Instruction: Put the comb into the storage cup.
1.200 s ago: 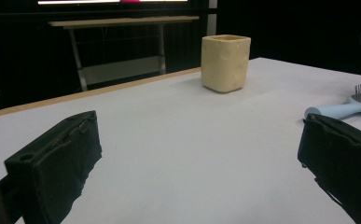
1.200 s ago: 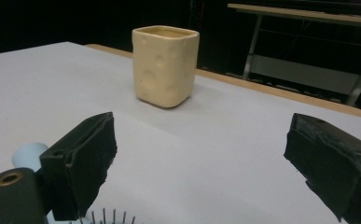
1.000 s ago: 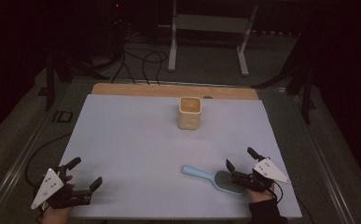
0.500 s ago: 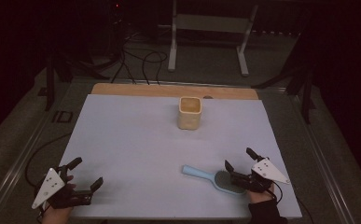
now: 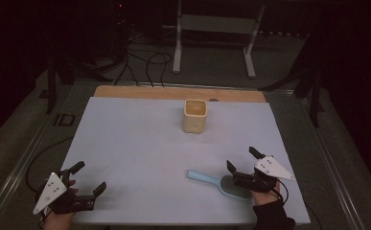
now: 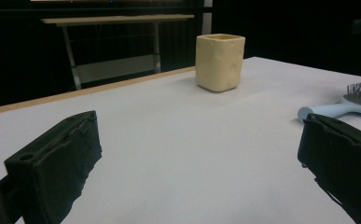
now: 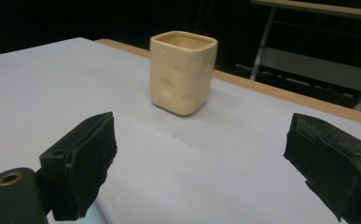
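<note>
A pale yellow cup [image 5: 195,115] with a squarish mouth, rounded corners and shallow round dimples pressed into its matte sides is being seen standing upright toward the far middle of a table [image 5: 135,143], which is being covered by a smooth, light sheet with a strip of bare wood left showing along the far edge. A light blue plastic hairbrush [image 5: 221,183] is being seen lying flat near the front right, its oval head bristling with fine dark pins and its rounded handle being pointed toward the left. The right gripper [image 5: 241,161] is being held just beside the brush head, its black, rough-padded jaws being kept wide apart with nothing between them; whether the gripper is touching the brush cannot be told. The left gripper [image 5: 88,178] is being held at the front left corner, well apart from the brush, its blocky black jaws likewise being kept spread and empty. From each gripper view the cup is being framed between the parted jaws, well beyond them. A grey three-cornered plate is being carried on top of each gripper.
</note>
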Tool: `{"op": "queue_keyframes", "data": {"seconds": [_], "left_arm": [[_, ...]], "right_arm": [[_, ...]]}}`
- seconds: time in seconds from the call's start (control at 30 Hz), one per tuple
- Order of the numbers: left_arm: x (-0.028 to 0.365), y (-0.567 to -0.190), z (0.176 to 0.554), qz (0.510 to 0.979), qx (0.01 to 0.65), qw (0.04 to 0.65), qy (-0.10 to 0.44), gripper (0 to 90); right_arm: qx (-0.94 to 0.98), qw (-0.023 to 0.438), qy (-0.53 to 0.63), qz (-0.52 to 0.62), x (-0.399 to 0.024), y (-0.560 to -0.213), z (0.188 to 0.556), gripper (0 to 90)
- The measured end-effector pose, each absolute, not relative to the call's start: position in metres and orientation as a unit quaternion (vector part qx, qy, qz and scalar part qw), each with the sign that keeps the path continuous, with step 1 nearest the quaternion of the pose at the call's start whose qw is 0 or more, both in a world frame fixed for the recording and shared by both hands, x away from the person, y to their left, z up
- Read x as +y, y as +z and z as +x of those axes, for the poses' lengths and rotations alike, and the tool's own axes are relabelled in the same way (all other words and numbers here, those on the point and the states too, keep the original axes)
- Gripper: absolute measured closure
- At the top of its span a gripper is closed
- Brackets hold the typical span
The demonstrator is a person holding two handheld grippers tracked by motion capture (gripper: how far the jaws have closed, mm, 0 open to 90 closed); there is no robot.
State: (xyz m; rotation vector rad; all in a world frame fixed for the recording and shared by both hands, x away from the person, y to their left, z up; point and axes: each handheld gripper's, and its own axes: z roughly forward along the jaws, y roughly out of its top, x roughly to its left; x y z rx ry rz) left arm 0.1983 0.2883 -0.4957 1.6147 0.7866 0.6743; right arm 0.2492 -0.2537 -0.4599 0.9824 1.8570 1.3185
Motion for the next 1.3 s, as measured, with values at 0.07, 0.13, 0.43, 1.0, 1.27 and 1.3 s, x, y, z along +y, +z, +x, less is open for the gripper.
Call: {"op": "queue_keyframes", "data": {"seconds": [0.07,0.13,0.43,1.0,1.27,1.3], "left_arm": [[0.288,-0.496,0.198,0.689,0.335,0.574,0.288,0.0],[0.288,-0.495,0.198,0.689,0.334,0.575,0.289,0.0],[0.287,-0.496,0.199,0.689,0.335,0.575,0.285,0.0],[0.288,-0.496,0.199,0.689,0.338,0.579,0.278,0.0],[0.288,-0.495,0.199,0.690,0.335,0.578,0.278,0.0],[0.288,-0.495,0.199,0.689,0.336,0.579,0.277,0.0]], "right_arm": [[0.715,0.317,0.499,0.373,-0.249,-0.454,0.253,8.4],[0.723,0.301,0.496,0.375,-0.243,-0.449,0.259,8.4],[0.741,0.246,0.508,0.362,-0.213,-0.439,0.275,8.4],[0.797,0.199,0.433,0.371,-0.155,-0.463,0.298,61.8],[0.833,0.163,0.374,0.374,-0.141,-0.484,0.300,89.6],[0.836,0.158,0.368,0.374,-0.139,-0.487,0.300,89.6]]}}
